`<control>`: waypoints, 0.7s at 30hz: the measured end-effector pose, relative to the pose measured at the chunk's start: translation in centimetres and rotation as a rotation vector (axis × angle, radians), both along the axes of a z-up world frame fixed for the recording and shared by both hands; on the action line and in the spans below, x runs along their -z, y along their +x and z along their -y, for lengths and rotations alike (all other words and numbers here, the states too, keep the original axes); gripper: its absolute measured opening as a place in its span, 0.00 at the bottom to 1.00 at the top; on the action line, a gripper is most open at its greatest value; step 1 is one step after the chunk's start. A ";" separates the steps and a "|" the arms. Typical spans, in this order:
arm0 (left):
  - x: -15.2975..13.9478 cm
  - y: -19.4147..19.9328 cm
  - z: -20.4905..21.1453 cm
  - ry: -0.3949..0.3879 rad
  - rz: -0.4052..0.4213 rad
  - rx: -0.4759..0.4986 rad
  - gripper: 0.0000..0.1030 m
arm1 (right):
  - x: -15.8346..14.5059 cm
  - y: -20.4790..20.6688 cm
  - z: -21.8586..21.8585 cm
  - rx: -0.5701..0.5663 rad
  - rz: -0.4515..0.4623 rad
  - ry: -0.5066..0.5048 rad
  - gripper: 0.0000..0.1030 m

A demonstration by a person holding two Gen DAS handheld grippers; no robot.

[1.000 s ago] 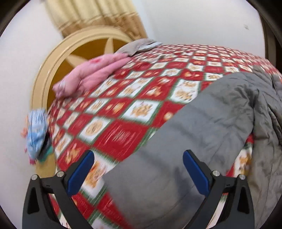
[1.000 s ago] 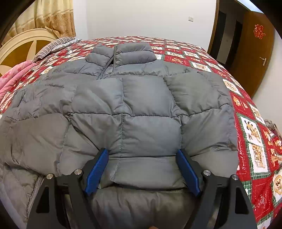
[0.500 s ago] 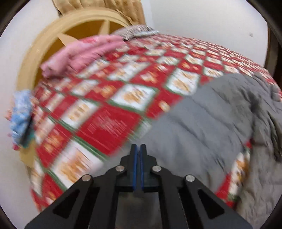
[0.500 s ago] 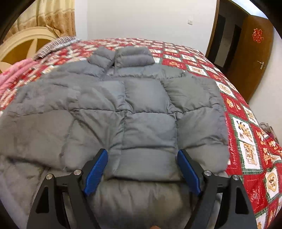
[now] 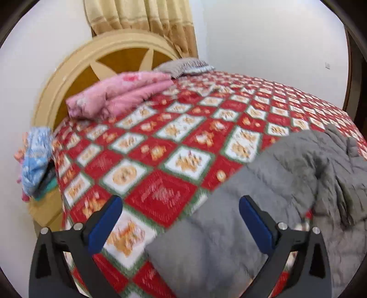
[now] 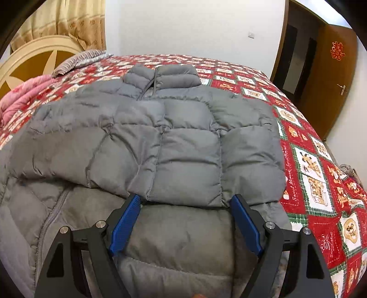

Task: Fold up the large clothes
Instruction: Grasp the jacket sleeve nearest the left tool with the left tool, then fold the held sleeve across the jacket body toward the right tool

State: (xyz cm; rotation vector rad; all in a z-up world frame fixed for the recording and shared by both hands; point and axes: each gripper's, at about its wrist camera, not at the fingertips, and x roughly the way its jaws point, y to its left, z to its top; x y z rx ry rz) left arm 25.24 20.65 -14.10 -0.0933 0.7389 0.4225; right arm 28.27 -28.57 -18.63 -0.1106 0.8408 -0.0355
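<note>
Here we have the grey puffer jacket (image 6: pixel 183 142) lying flat on the bed (image 6: pixel 309 165), collar far from us, its long axis running straight ahead. Our right gripper (image 6: pixel 185 220) hangs with fingers apart over the near hem; our left gripper (image 5: pixel 181 222), also apart, holds nothing above the outstretched left sleeve (image 5: pixel 240 206).

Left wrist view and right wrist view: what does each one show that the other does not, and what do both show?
Only the left wrist view shows the blue patterned cloth hanging at the bed's edge and the open left gripper.

Only the right wrist view shows the jacket's collar, its zipper, the brown door and the open right gripper.

Both show the grey puffer jacket, the red patterned bedspread, the pink folded blanket, the round headboard and the curtain.
</note>
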 end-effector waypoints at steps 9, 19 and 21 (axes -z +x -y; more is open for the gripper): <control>7.1 -1.4 0.4 -0.162 -0.171 -0.003 0.90 | 0.4 -0.1 0.1 -0.002 -0.004 -0.005 0.79; -0.2 2.3 2.8 0.016 -0.024 0.106 0.13 | -0.1 -0.8 0.7 0.011 0.027 0.032 0.79; -2.4 3.1 4.0 0.038 0.019 0.146 0.12 | -0.4 -0.9 1.2 0.025 0.041 0.049 0.79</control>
